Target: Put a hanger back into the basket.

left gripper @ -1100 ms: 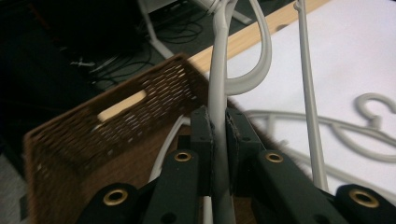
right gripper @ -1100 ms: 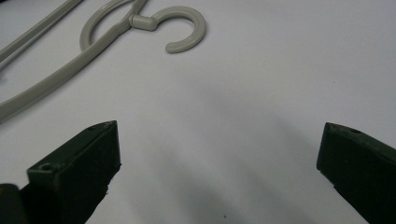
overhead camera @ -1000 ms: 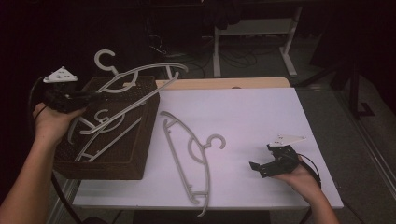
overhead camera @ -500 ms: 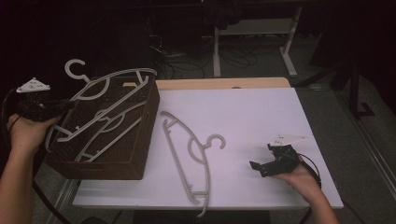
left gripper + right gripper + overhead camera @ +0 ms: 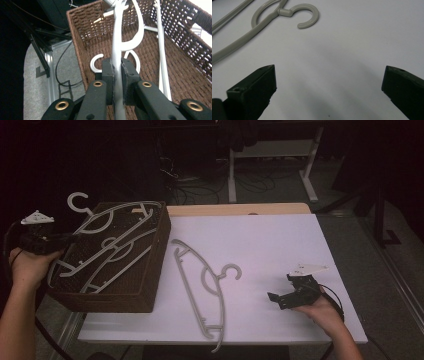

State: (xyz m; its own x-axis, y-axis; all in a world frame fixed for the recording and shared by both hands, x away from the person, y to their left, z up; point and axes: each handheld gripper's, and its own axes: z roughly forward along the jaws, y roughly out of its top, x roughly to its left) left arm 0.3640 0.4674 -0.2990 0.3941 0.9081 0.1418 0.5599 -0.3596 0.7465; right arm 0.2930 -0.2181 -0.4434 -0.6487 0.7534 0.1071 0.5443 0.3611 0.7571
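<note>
left hand-held gripper [image 5: 117, 75]: clamped on grey plastic hanger [image 5: 117, 42], brown wicker basket [image 5: 82, 35] just beneath | right hand-held gripper [image 5: 329, 82]: jaws wide, empty, on white tabletop [image 5: 352, 37]

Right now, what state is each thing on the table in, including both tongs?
Left tongs: shut on a hanger bar over the basket.
Right tongs: open, nothing between them.
Held hanger: lying across the basket rim.
Basket: upright, hangers inside.
Table hanger: flat on the table, untouched.
</note>
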